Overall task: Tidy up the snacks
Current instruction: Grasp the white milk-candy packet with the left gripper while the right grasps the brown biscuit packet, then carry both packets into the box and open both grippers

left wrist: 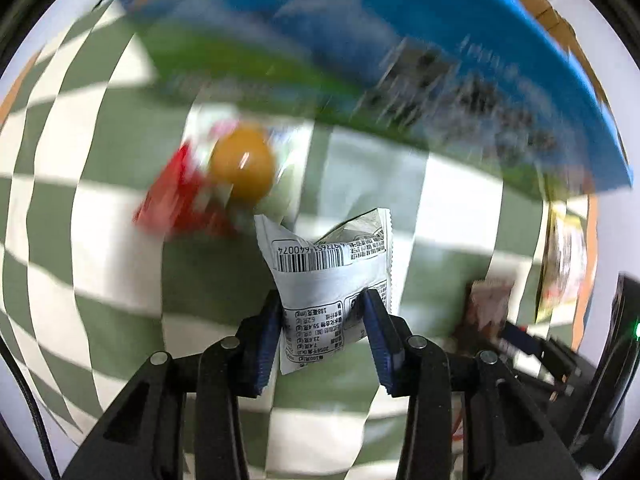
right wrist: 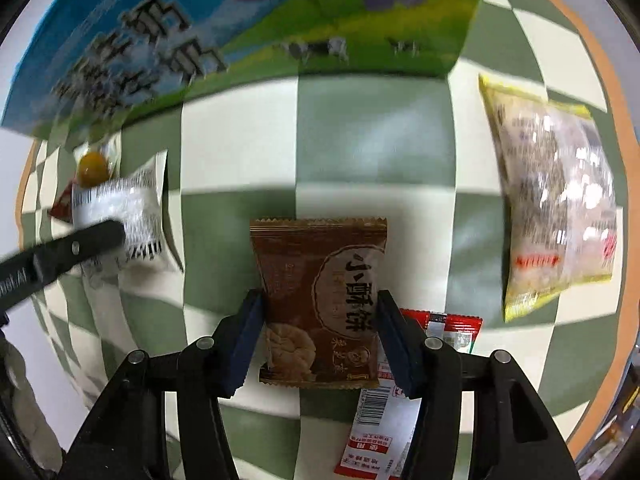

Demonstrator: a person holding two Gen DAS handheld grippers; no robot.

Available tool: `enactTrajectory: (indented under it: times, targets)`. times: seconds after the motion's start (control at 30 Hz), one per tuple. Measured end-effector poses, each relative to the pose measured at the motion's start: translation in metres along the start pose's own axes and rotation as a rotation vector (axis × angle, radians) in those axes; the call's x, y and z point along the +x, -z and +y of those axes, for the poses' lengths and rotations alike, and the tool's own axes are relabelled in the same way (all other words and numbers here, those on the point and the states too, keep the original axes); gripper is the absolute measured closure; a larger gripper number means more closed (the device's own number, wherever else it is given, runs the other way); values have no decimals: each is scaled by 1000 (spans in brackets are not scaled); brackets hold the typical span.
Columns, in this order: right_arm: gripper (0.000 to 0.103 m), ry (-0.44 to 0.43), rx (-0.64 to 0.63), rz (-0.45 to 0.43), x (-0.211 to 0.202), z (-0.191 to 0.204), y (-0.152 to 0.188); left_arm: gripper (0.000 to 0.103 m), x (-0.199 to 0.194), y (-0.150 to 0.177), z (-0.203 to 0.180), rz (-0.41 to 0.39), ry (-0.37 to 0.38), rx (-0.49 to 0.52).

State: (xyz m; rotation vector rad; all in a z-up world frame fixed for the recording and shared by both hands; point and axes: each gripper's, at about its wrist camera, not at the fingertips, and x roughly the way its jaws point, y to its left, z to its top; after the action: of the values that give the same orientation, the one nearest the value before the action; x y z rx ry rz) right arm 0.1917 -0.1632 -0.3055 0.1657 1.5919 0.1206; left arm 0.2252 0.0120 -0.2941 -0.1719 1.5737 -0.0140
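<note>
Green-and-white checked cloth is covering the tabletop [right wrist: 372,148], and a big blue printed box [right wrist: 248,28] is standing along its far side, beyond both grippers. The left gripper [left wrist: 324,312] is pointing straight down with its jaws clamping a white snack packet [left wrist: 328,264]; the packet's long axis is running away from the camera, barcode end toward the box. The right gripper [right wrist: 320,316] is pinching a brown biscuit packet [right wrist: 320,300] by its side edges, the long axis again aimed at the box. A red-and-white sachet [right wrist: 404,392] is lying partly under the right-hand jaw, and a yellow-edged clear bag [right wrist: 552,208] is sitting well apart to the right. An orange round sweet [left wrist: 244,164] is lying near the box, just past the white packet (too blurred to read). Judging by the task, each packet's next stop probably lies forward, toward the box, and the left hand looks nearer to it.
</note>
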Motion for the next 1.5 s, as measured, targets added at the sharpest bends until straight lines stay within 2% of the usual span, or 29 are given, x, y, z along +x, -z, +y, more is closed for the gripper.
enactTrajectory:
  times: [0.13,0.2,0.33,0.43,0.53,0.57,0.8,0.83,0.97,1.03,1.13,1.2,1.27,1.33,1.4,1.5]
  targets:
    - [44,-26,-3,36,4,7,14,61,11,10,9,50,47,-1]
    - [44,-30,4,35,8,10,16,56,19,2,9,66,73,-19]
    - [43,-31,27,38,17,11,13,56,27,-12,4,62,92,-29]
    - [43,-34,33,42,21,12,12,61,23,-15,-2,43,68,-17]
    - [44,-41,41,25,16,-4,14,67,11,-8,-11,3,38,21]
    - [44,-48,46,14,12,-16,12,69,9,-5,-18,-3,33,30]
    - [44,-81,66,-34,-15,-41,21,79,-22,17,-40,-79,-31,122]
    - [44,-84,65,-41,-20,-46,19,80,-28,13,-27,-77,-27,138]
    - [45,-111,60,-81,-46,-44,17,82,-44,10,-19,-96,-20,143]
    - [45,-119,48,-104,-62,-41,14,82,-38,11,-20,-86,-3,148]
    - [44,-119,35,-117,-74,-42,11,79,-21,-3,-23,-60,24,120]
    - [44,-112,37,-121,-77,-44,7,73,-6,-14,-22,-29,18,111]
    - [44,-108,52,-118,-76,-45,6,69,5,-22,-19,17,48,102]
    - [44,-108,67,-108,-68,-45,4,60,11,-26,-20,31,78,98]
    - [44,-103,81,-96,-55,-48,6,53,22,-31,-23,63,76,108]
    - [44,-109,103,-77,-42,-47,6,50,36,-35,-22,85,104,83]
